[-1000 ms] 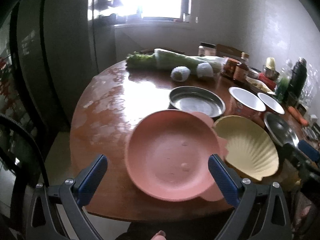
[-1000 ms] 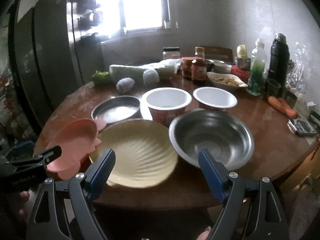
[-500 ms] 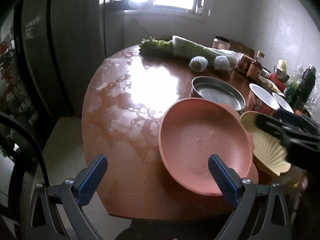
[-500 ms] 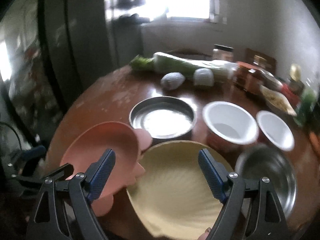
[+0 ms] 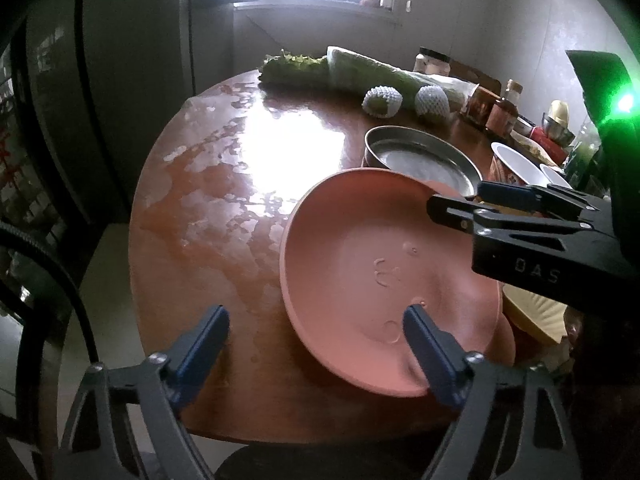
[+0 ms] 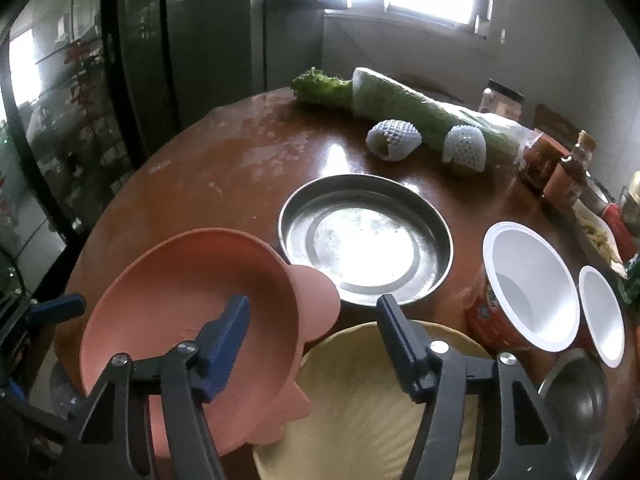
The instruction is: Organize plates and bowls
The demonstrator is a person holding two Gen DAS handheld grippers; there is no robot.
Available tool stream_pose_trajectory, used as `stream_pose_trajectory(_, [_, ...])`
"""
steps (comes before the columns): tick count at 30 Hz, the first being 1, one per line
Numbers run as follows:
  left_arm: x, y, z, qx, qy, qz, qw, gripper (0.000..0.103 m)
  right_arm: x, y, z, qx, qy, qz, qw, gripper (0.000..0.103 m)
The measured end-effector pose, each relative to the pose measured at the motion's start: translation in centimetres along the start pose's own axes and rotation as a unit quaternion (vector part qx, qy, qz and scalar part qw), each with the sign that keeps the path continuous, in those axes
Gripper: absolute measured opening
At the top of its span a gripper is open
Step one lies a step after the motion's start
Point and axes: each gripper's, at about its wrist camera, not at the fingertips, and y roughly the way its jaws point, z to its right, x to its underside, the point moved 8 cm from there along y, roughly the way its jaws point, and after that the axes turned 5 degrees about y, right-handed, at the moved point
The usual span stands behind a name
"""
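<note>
1. The pink plate (image 5: 384, 276) is seen at the near edge of the round wooden table (image 5: 224, 184), its far rim just in front of the steel pan (image 6: 366, 240). Its far side appears raised, though what it rests on cannot be made out.

2. On the pink plate's right, the cream shell-shaped plate (image 6: 360, 400) is overlapped by the pink plate's ear-like tab.

3. The left gripper (image 5: 316, 344) is placed at the plate's near rim. Its right finger (image 5: 430, 354) is seen over the rim and its left finger beyond the plate's left edge, over bare table. The jaws have just been closing; they are held moderately wide and no pad is seen pressing on the plate.

4. The right gripper (image 6: 312, 340) is brought in from the plate's right side, its jaws spanning the tab. Its left finger (image 6: 226, 344) is seen over the plate's bowl and its right finger over the cream plate. These jaws too have just been closing; contact cannot be confirmed.

5. The left gripper is judged nearer for a rim pinch: the near rim lies straight ahead of its fingers, running across the pointing line.

6. The two white cups (image 6: 528, 284) stand to the right of the pan, untouched.
</note>
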Motion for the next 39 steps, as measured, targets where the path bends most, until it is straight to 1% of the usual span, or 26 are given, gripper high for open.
stream_pose_trajectory(1, [0.0,0.2,0.0,0.001,-0.002,-0.003,1.0000,0.080,0.0,0.2,-0.1,-0.003,-0.004,-0.002,1.000,0.060])
stream_pose_trajectory(2, [0.0,0.1,-0.1,-0.003,-0.003,-0.001,1.0000,0.076,-0.1,0.4,0.0,-0.002,-0.004,-0.004,1.000,0.058])
stream_pose_trajectory(4, [-0.1,0.1,-0.1,0.002,-0.007,-0.001,1.0000,0.074,0.0,0.8,-0.2,-0.007,-0.009,-0.009,1.000,0.053])
stream_pose_trajectory(6, [-0.1,0.1,-0.1,0.004,-0.008,0.000,1.0000,0.066,0.0,1.0,-0.2,0.001,-0.015,-0.007,1.000,0.048])
stream_pose_trajectory(7, [-0.2,0.1,-0.1,0.004,-0.009,0.001,1.0000,0.063,0.0,1.1,-0.3,0.002,-0.020,-0.007,1.000,0.043])
stream_pose_trajectory(9, [-0.3,0.1,-0.2,0.008,-0.012,0.002,0.9999,0.049,0.0,1.0,-0.4,-0.001,-0.020,-0.005,1.000,0.034])
stream_pose_trajectory(10, [-0.4,0.1,-0.3,0.010,-0.015,0.002,0.9998,0.046,0.0,1.0,-0.5,-0.004,-0.018,-0.005,1.000,0.030])
stream_pose_trajectory(12, [-0.5,0.2,-0.6,0.010,-0.020,0.001,0.9998,0.042,0.0,0.9,-0.7,-0.013,-0.016,-0.007,1.000,0.028])
stream_pose_trajectory(15, [-0.9,0.3,-1.5,0.010,-0.033,0.000,0.9994,0.037,0.0,0.6,-0.9,-0.016,-0.005,-0.008,1.000,0.028])
stream_pose_trajectory(19, [-1.9,0.7,-3.1,0.002,-0.040,0.003,0.9992,0.035,0.2,0.6,-0.9,-0.035,0.029,-0.021,0.999,0.027])
stream_pose_trajectory(21, [-2.4,1.0,-3.8,-0.001,-0.040,0.002,0.9992,0.035,0.2,0.7,-1.3,-0.038,0.040,-0.024,0.998,0.027])
stream_pose_trajectory(26, [-3.9,2.4,-5.7,-0.028,-0.032,-0.002,0.9991,0.035,0.0,1.3,-2.4,-0.039,0.065,-0.028,0.997,0.027])
stream_pose_trajectory(31, [-5.5,4.0,-6.9,-0.034,-0.025,-0.006,0.9991,0.035,-1.0,1.9,-2.8,-0.033,0.087,-0.023,0.995,0.028])
stream_pose_trajectory(35, [-6.8,5.1,-7.7,-0.036,-0.026,-0.006,0.9990,0.035,-1.3,2.2,-2.8,-0.041,0.109,-0.022,0.993,0.028])
stream_pose_trajectory(37, [-7.3,5.5,-8.0,-0.032,-0.028,-0.006,0.9991,0.035,-1.4,2.4,-2.8,-0.050,0.126,-0.024,0.991,0.028])
stream_pose_trajectory(39, [-7.5,5.7,-8.1,-0.027,-0.028,-0.005,0.9992,0.035,-1.5,2.4,-2.8,-0.049,0.127,-0.023,0.990,0.028])
